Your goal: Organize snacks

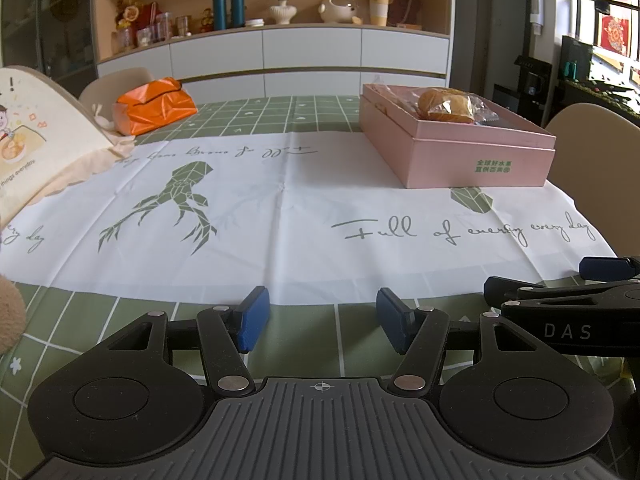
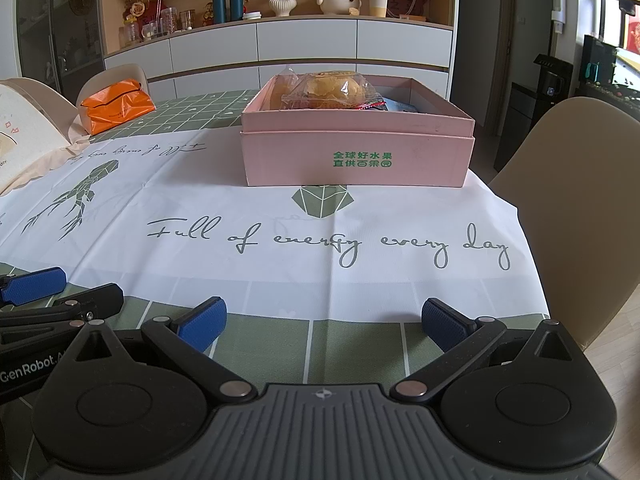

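Squarely, the pink box [image 2: 357,159] lies broadside to the camera.

We can't identify the dark-wrapped items behind the wrapped buns [image 2: 326,90] in the pink box [image 2: 358,156]. The cream printed bag [image 1: 38,128] and a brown fuzzy thing [image 1: 10,316] are cut off at the left edge.

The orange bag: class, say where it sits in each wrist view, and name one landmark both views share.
Left wrist view: orange bag upper left, at the table's far edge by a chair.
Right wrist view: orange bag far left, upper part, same edge.
Shared landmark: the pink box of snacks with green lettering.
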